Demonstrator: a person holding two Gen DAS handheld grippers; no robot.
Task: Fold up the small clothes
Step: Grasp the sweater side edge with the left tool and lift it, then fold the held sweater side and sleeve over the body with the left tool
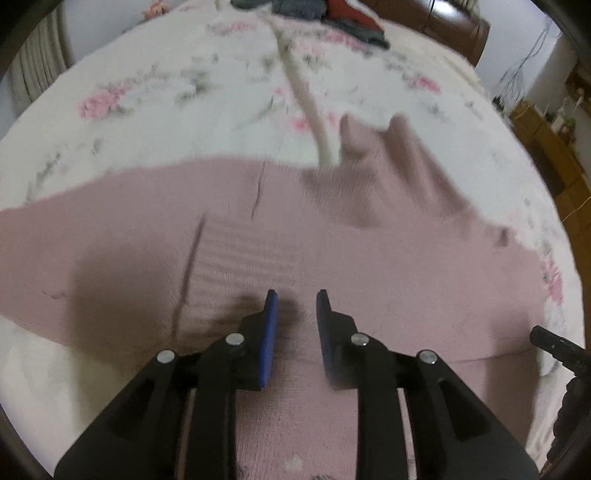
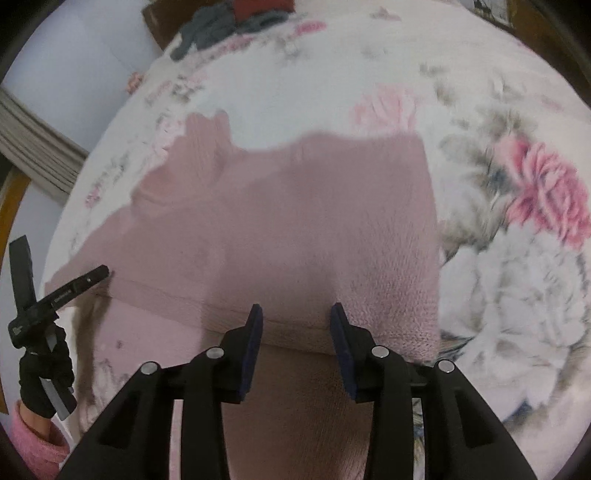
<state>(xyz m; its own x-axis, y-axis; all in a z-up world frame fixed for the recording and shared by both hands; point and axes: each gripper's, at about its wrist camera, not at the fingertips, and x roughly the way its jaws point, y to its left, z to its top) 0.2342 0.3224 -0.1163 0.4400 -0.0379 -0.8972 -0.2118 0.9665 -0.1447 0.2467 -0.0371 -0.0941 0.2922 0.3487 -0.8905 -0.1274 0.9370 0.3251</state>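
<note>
A bed [image 1: 155, 96] covered by a white blanket with pink flowers filled both views, and on it lay the pink knitted garment [image 1: 369, 266], spread wide across the near part of the blanket. At the far end of the bed sat a heap of dark and red clothes [image 1: 314, 11], well apart from the pink piece.

The garment looked soft and fuzzy, a fine knit with a ribbed band near its middle in the left view. Its far side was rumpled into a few raised ridges, while the near part lay mostly flat. In the right view a near hem edge [image 2: 295, 328] ran across just ahead of the right tool, with a layer seeming to lie beneath it, though blur made that hard to confirm.

The left tool [image 1: 297, 295] hung over the garment with its blue pads apart, holding nothing. The right tool [image 2: 295, 310] was likewise spread, its fingers to either side of the hem edge, gripping nothing.

Judging from this, the step in hand was an approach for a fold. The next move would likely call for both tools to close on the near edge and carry it over evenly, keeping the loose knit from bunching.
</note>
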